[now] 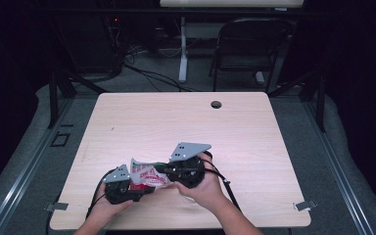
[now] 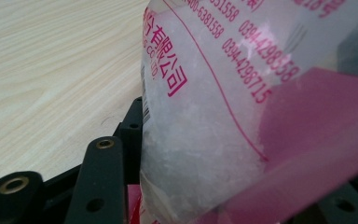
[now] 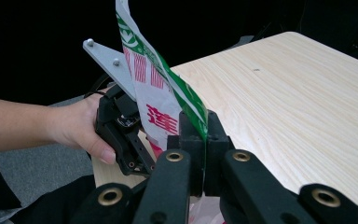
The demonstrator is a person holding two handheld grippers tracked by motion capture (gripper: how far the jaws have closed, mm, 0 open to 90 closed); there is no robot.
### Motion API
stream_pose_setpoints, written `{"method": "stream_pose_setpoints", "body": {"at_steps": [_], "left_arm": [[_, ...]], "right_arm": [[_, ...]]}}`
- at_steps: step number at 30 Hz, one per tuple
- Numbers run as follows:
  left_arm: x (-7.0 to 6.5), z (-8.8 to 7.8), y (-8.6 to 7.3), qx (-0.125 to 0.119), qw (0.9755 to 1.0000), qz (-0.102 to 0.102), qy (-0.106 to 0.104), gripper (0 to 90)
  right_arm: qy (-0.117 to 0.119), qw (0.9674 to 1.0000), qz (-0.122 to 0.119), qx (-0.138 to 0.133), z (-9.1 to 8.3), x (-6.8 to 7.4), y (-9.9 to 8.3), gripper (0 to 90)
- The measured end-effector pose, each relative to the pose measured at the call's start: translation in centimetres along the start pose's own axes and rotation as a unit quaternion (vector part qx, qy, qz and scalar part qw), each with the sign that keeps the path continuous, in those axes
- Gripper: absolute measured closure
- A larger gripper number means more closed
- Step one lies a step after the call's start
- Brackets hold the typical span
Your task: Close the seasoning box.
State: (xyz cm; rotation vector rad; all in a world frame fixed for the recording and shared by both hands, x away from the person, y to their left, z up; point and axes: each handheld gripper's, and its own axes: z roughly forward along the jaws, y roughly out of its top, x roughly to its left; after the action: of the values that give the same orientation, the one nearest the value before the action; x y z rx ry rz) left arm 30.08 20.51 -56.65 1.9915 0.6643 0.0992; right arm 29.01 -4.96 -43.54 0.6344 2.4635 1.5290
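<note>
overhead and close views share table (image 1: 186, 122)

Both grippers are built of black parts. The left gripper (image 1: 136, 190) and right gripper (image 1: 169, 171) are each topped by a grey three-cornered plate fixed with small screws. Brass-ringed holes are seen on the jaws. Black cables trail behind. Forearms are left bare.

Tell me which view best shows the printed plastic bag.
Left gripper view: the bag is close, its pink print readable, white grains inside. Right gripper view shows its green edge pinched in the right gripper. High view shows it small.
</note>
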Motion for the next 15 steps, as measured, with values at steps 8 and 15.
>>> {"method": "stream_pose_setpoints", "body": {"at_steps": [8, 15], "left_arm": [[-0.13, -0.14, 0.31, 0.020, 0.9994, 0.005, 0.029, 58.5], [-0.44, -0.24, 0.63, 0.030, 0.9975, 0.021, 0.060, 59.9]], "right_arm": [[0.001, 0.9999, 0.016, -0.001, 0.11, -0.48, -0.39, 90.0], [-0.001, 0.9998, 0.019, 0.003, -0.01, -0.76, -0.69, 90.0]]}}
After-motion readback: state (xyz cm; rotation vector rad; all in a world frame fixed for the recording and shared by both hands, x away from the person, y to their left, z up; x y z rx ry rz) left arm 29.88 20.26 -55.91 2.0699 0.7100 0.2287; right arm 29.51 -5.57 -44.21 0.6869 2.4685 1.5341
